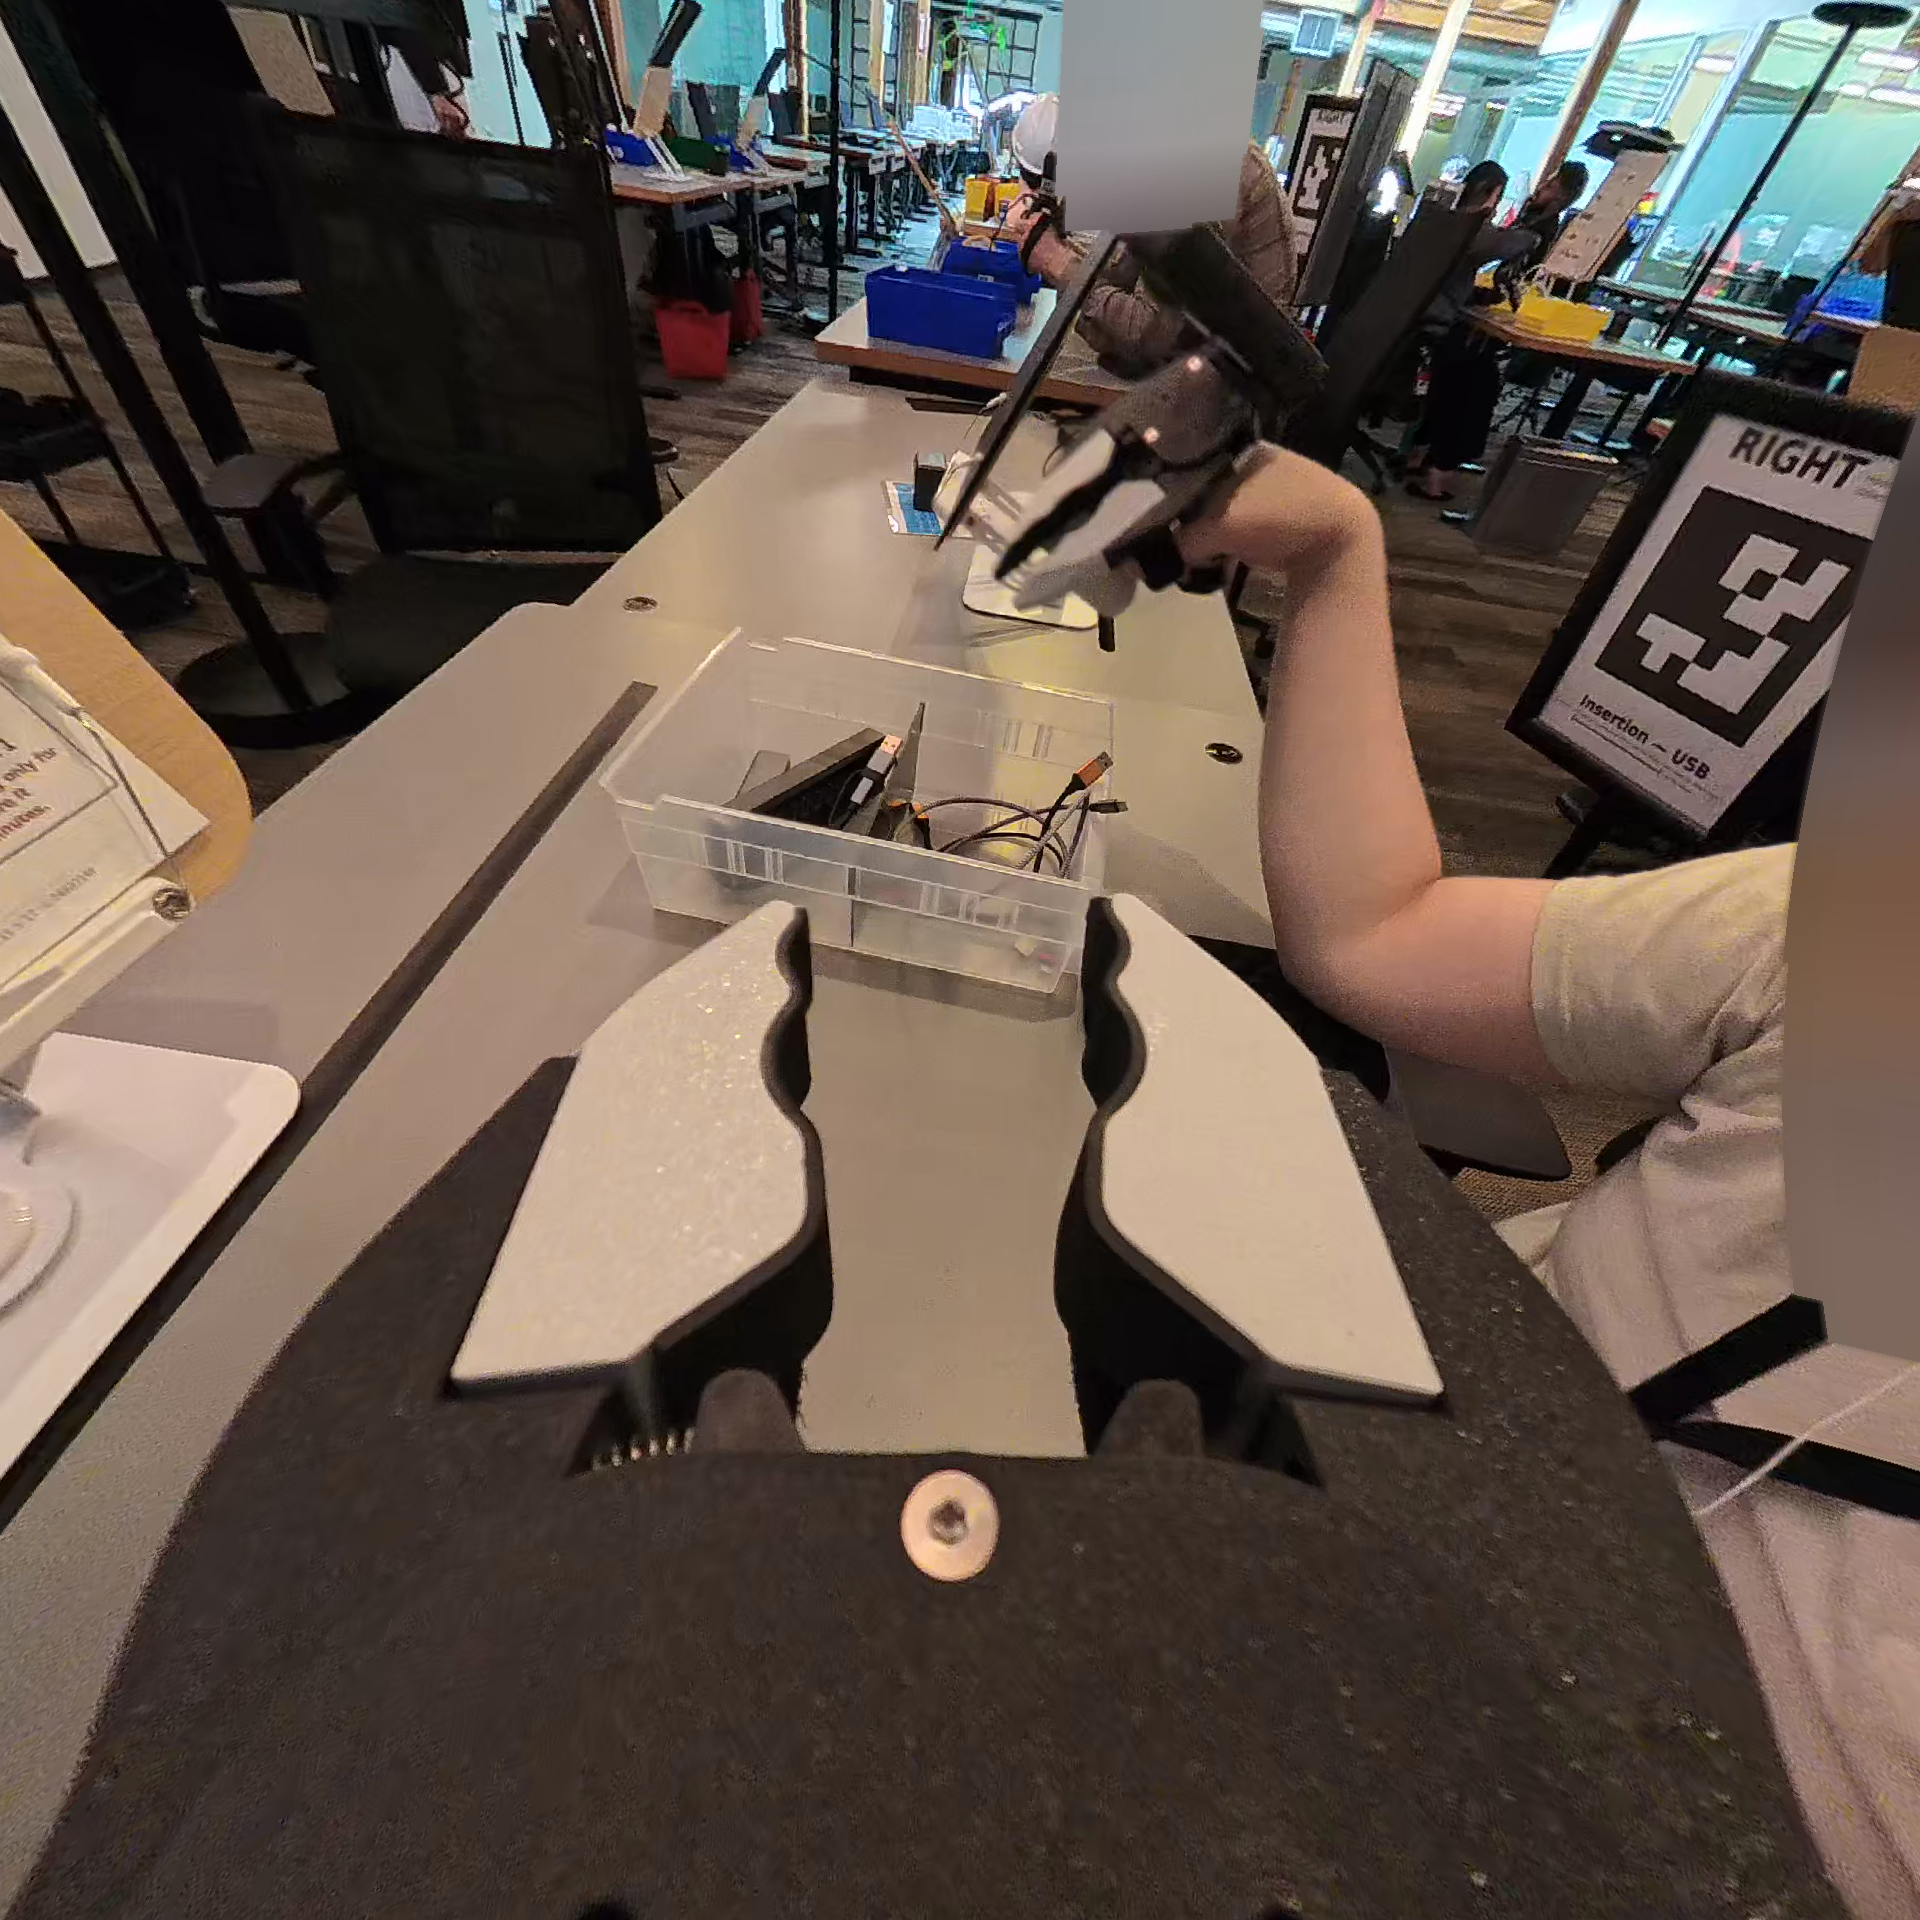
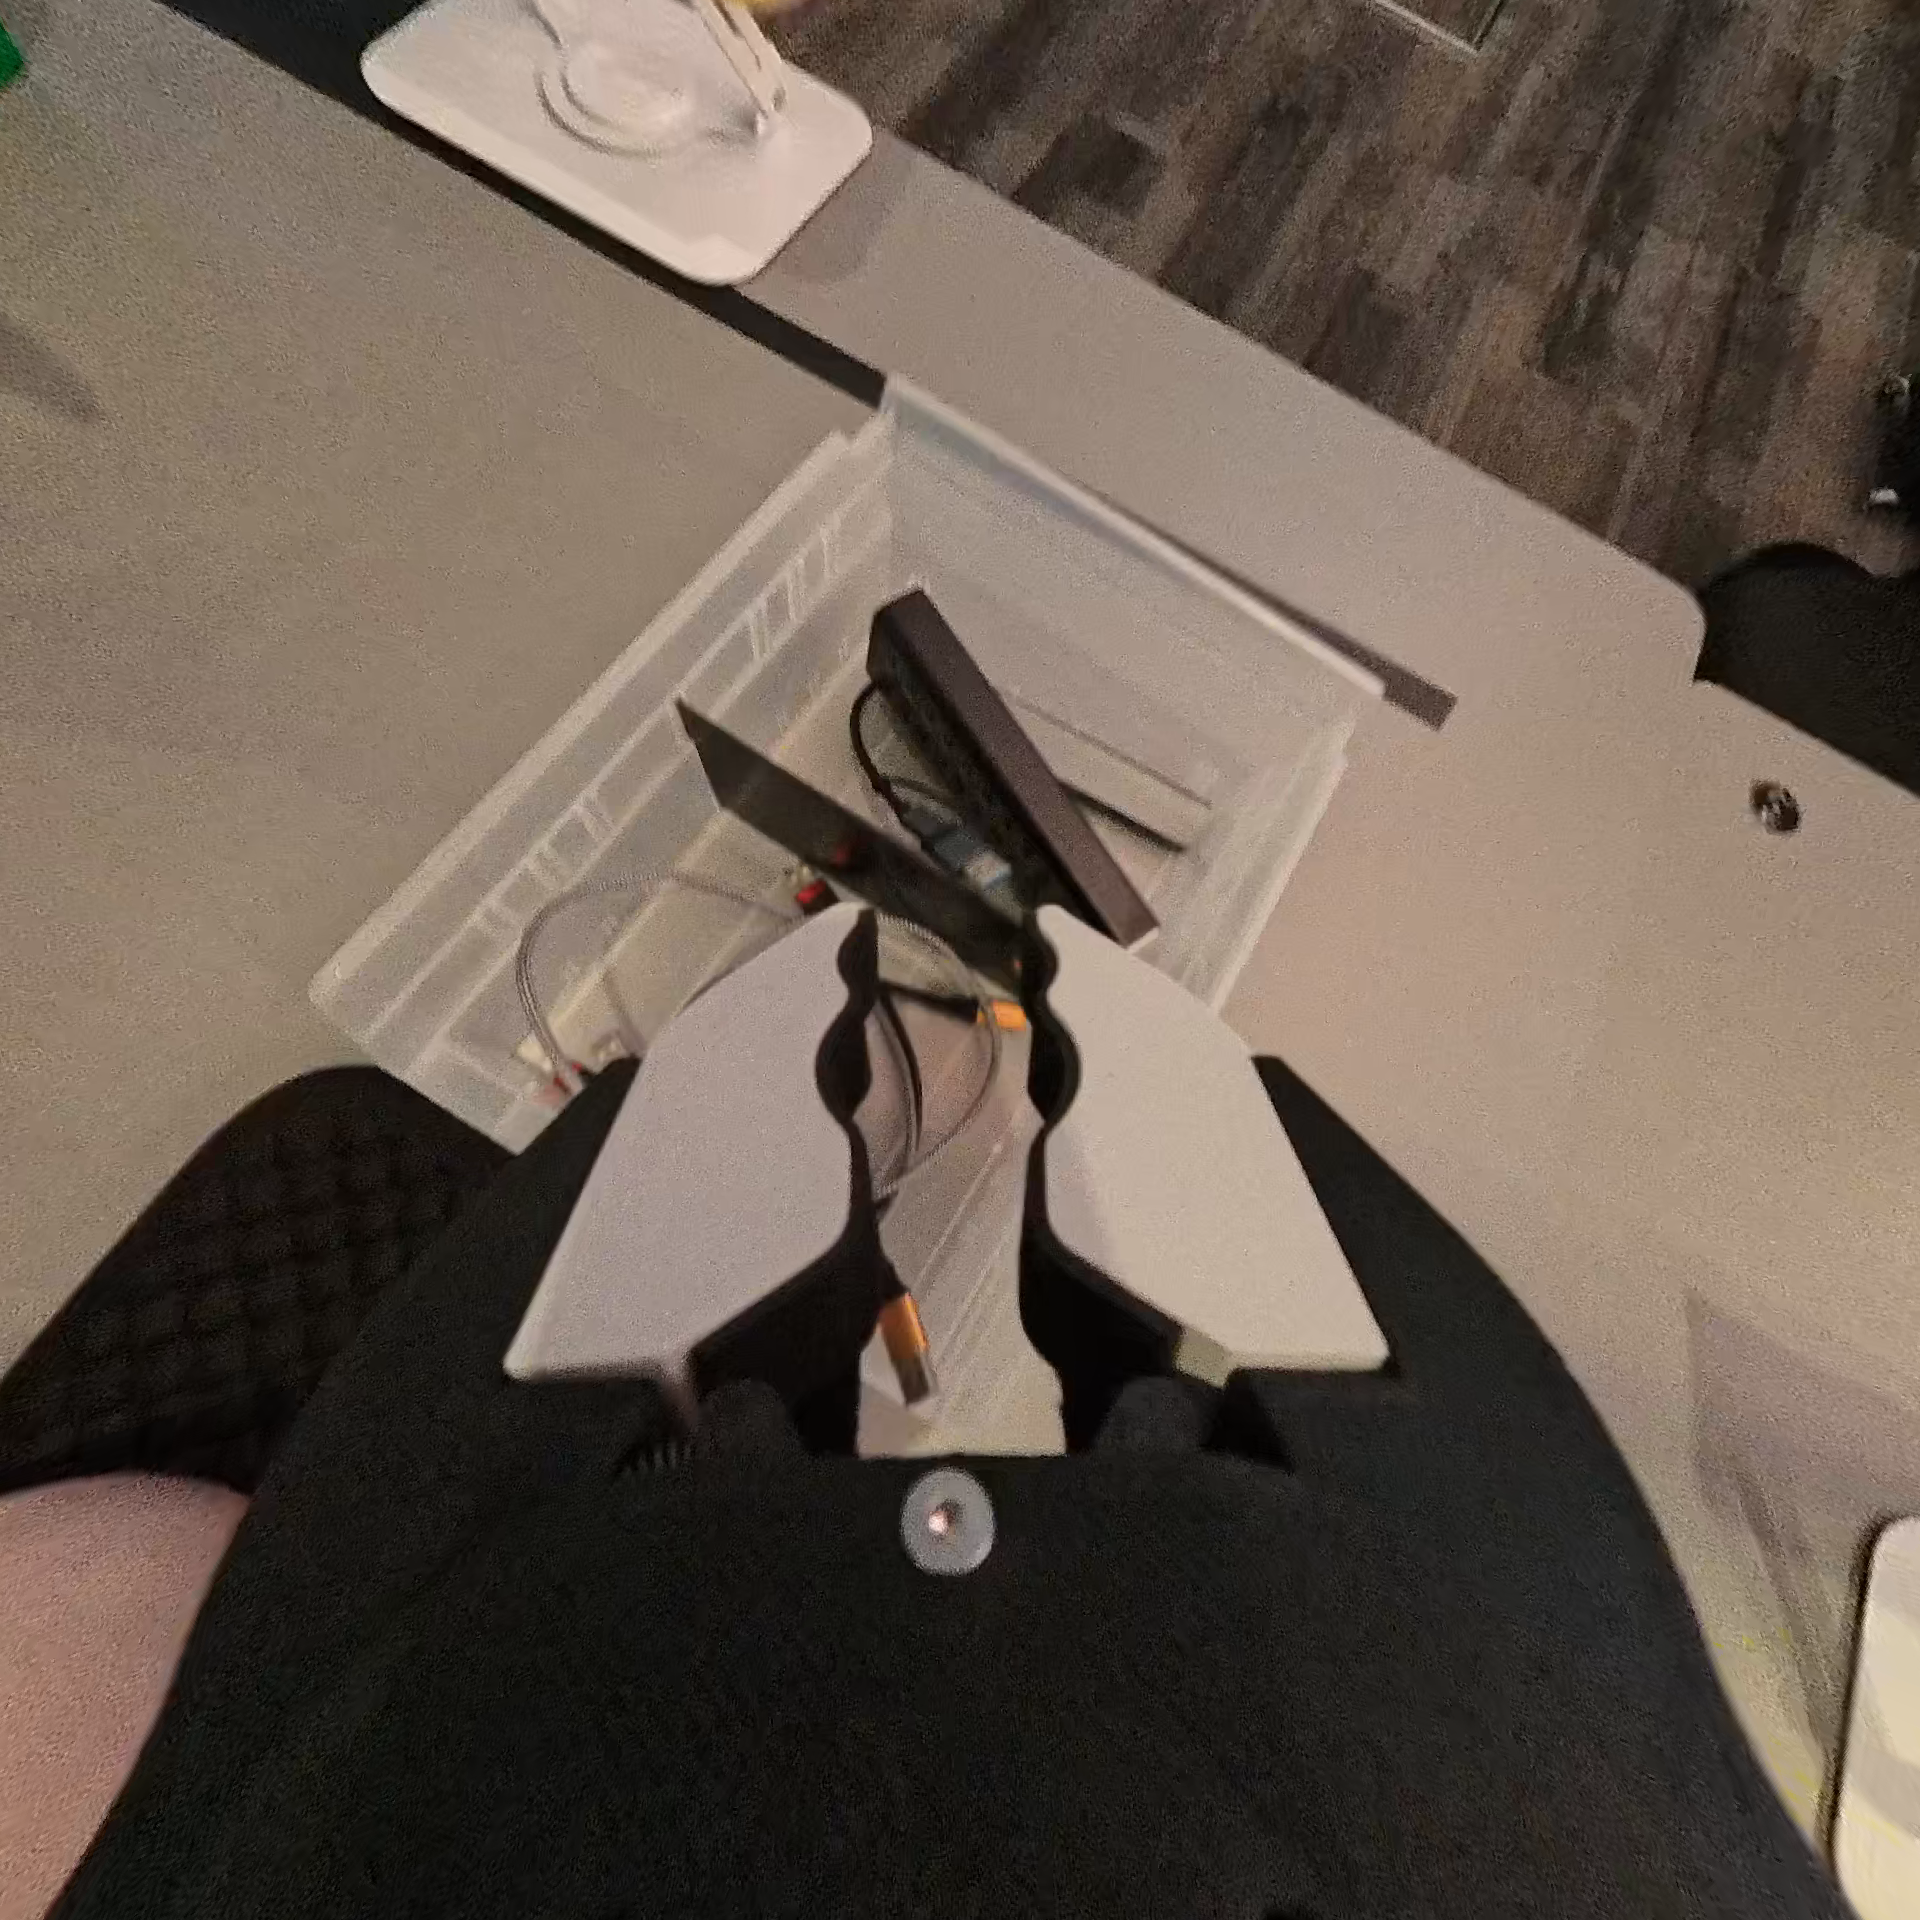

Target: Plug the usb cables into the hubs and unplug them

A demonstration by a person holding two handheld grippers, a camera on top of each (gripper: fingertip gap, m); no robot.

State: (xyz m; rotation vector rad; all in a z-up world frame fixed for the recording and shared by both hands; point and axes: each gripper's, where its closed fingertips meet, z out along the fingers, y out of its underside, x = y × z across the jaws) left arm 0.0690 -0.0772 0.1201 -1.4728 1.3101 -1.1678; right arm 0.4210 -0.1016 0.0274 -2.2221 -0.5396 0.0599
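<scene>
Above the clear bin (image 1: 862, 883), right tool (image 1: 1023, 566) raised, open; left tool (image 1: 940, 935) low, open.

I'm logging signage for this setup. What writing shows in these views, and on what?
I don't quote writing; here is where it stands.
Framed sign, far right: printed words above and below a black-and-white marker.
Sheet in clear stand, left edge: printed lines, partly cut off.
Far marker board: too small to read.
Right wrist view: none.
</scene>
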